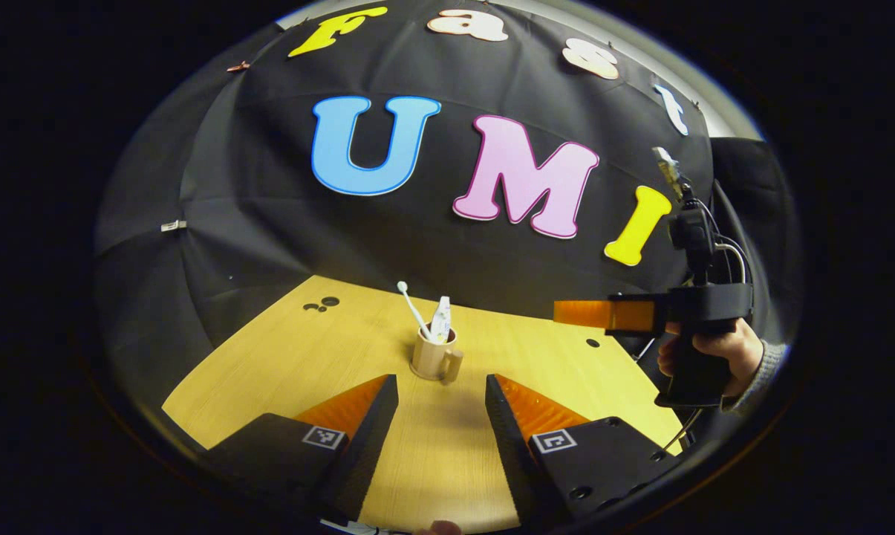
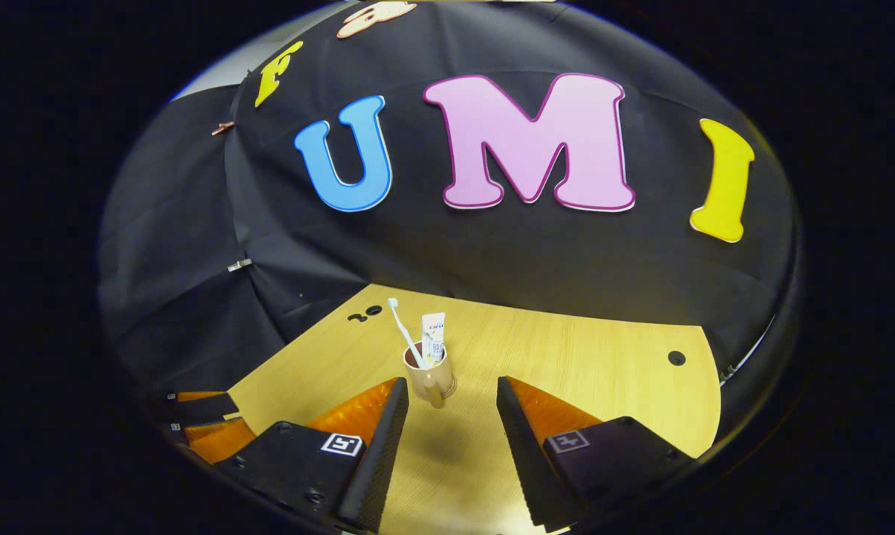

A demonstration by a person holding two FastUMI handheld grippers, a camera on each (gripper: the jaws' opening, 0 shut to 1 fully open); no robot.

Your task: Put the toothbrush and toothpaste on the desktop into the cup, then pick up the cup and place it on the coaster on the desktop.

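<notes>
- The toothbrush (image 2: 401, 327) and toothpaste (image 2: 433, 336) are already standing in the cup (image 2: 428, 377), so the loading step looks done; what is left is lifting the cup and setting it on the coaster.
- No coaster can be made out on the desktop (image 2: 581, 357), though the cup may be sitting on one.
- The cup is standing near the middle of the desktop, well back from the front edge, its handle facing the grippers.
- The right gripper (image 2: 447, 438) is hanging released, jaws spread, the cup just ahead between its fingers and untouched.
- The left gripper (image 1: 441, 431) is likewise hanging spread, with the cup farther ahead.
- Next move, judged: advancing one gripper to close on the cup's body.
</notes>
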